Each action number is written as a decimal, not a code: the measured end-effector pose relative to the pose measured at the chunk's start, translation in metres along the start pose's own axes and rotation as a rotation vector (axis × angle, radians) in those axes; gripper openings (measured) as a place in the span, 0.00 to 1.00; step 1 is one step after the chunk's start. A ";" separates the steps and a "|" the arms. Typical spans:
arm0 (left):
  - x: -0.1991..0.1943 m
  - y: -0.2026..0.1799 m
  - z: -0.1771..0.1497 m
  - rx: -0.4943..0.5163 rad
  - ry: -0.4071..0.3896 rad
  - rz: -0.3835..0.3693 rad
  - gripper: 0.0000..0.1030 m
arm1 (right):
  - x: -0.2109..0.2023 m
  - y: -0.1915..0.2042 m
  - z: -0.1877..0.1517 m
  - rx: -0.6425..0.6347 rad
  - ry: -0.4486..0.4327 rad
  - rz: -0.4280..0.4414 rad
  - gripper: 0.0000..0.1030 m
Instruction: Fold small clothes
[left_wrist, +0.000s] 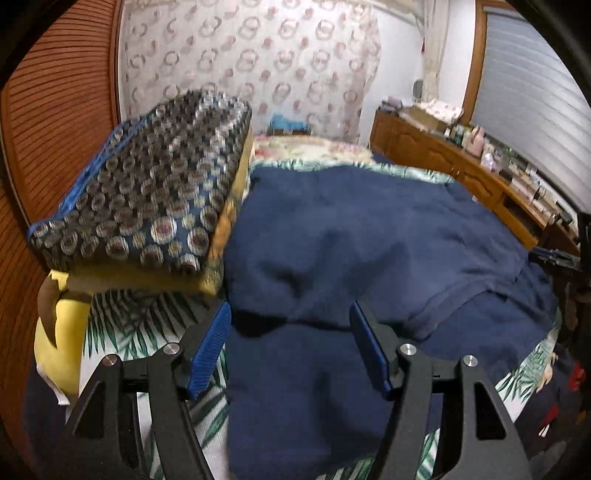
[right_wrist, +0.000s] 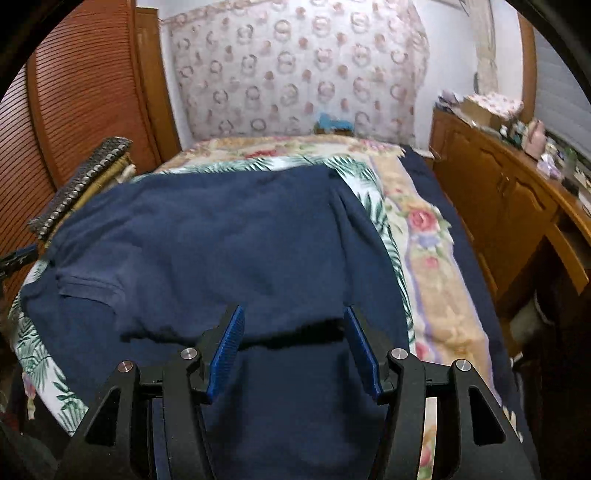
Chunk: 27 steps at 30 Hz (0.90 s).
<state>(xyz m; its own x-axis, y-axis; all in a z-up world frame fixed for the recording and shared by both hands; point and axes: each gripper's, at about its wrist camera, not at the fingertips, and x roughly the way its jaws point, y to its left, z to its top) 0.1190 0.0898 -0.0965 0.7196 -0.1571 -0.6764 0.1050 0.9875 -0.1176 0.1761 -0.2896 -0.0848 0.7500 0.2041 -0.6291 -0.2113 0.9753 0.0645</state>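
Garment (left_wrist: 369, 240) lies spread on the bed (right_wrist: 436, 258), over the leaf-print sheet (left_wrist: 147, 332). Stacked cushions (left_wrist: 147, 184) sit just left of it, against the slatted door (left_wrist: 55, 129). Dresser (right_wrist: 498, 192) runs along the bed's right side. Patterned hanging (right_wrist: 295, 74) behind.

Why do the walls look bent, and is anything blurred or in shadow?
Left wrist view: fisheye bends the brown slatted door; the circle-patterned dark cushion is smeared. Right wrist view: the wooden dresser curves; a dark shadow crosses the navy blue garment between the fingers.
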 end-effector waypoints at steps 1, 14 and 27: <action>0.003 0.000 -0.001 0.005 0.010 0.007 0.66 | 0.001 0.000 0.000 0.002 0.010 -0.011 0.56; 0.027 -0.015 -0.017 0.093 0.096 0.055 0.77 | 0.019 0.022 0.004 0.004 0.001 -0.036 0.56; 0.030 -0.007 -0.015 0.060 0.129 0.044 0.86 | 0.024 0.024 -0.008 0.001 0.028 -0.041 0.57</action>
<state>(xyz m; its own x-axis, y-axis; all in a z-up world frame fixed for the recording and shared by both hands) 0.1298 0.0775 -0.1265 0.6310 -0.1099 -0.7680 0.1189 0.9919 -0.0443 0.1840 -0.2617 -0.1045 0.7405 0.1618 -0.6523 -0.1804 0.9828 0.0391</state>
